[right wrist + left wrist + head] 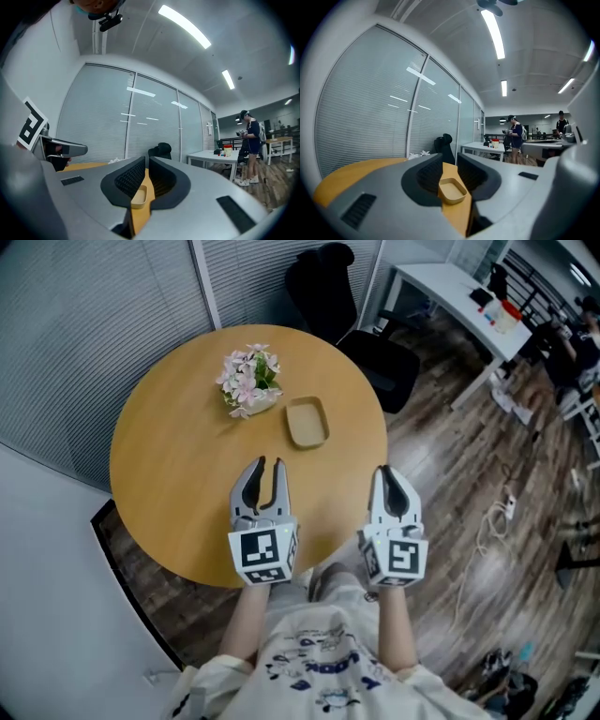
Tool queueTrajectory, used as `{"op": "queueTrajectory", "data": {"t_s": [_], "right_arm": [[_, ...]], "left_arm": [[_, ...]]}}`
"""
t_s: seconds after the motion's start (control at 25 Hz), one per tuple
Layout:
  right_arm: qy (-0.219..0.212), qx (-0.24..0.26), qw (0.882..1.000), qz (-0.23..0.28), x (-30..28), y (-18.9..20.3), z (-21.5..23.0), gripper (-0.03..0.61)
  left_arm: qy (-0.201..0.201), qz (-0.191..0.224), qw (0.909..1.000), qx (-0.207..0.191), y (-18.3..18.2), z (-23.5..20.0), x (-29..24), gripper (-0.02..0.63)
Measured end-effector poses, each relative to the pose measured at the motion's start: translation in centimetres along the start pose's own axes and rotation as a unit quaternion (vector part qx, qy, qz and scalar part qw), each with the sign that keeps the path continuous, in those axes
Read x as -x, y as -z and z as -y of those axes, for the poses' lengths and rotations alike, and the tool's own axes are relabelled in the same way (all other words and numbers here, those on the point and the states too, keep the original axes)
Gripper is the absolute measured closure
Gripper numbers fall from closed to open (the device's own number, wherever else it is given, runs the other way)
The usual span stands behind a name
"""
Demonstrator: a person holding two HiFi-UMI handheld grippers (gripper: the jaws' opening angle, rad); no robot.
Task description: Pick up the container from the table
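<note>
Surroundings: round wooden table (169, 474), glass partition with closed blinds (94, 324) behind it, black office chair (352, 324) at the far rim, white desk (450, 287) beyond. Cables (497, 517) are noted on the wood floor to the right. A person (515, 133) is seen standing by the desk in both gripper views.

On the table a small bunch of pink and white flowers (249, 381) is recorded, with the container (307, 422) just beside it on the right, apart from it. No object lies between either gripper and the container.

Pose: both grippers are held level over the near edge of the table, side by side and apart from each other, jaws pointed away from the person toward the container. Marker cubes face up to the head camera. The left gripper (267, 465) is near the container but clear of it. The right gripper (386, 472) sits toward the table's right rim, farther from the container.

Jaws: left jaws are set moderately apart, with nothing gripped; the container is seen through the gap, lying on the table beyond. Right jaws are set to a narrow slit, also with nothing gripped.

Container: shallow, tan, rounded rectangle, lying flat on the table, seen to be empty.
</note>
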State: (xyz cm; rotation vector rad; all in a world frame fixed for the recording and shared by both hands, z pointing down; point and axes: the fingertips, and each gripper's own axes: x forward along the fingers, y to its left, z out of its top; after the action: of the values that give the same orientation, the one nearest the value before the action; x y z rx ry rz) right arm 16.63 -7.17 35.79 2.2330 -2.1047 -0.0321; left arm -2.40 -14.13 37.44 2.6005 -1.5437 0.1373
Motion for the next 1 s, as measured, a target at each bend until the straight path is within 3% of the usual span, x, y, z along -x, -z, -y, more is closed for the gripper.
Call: {"op": "queueTrajectory", "data": {"t_s": [0.56, 1.0], "right_arm": [[-0.044, -0.004, 0.998, -0.051, -8.4, 4.1, 1.5, 0.552], [-0.103, -0.014, 0.990, -0.091, -14.6, 9.2, 1.7, 0.552]], "left_arm": [[-0.019, -0.084, 0.9961, 0.018, 4.9, -0.8, -8.9, 0.529], [-0.047, -0.169, 0.9840, 0.032, 10.7, -1.8, -15.0, 0.530]]}}
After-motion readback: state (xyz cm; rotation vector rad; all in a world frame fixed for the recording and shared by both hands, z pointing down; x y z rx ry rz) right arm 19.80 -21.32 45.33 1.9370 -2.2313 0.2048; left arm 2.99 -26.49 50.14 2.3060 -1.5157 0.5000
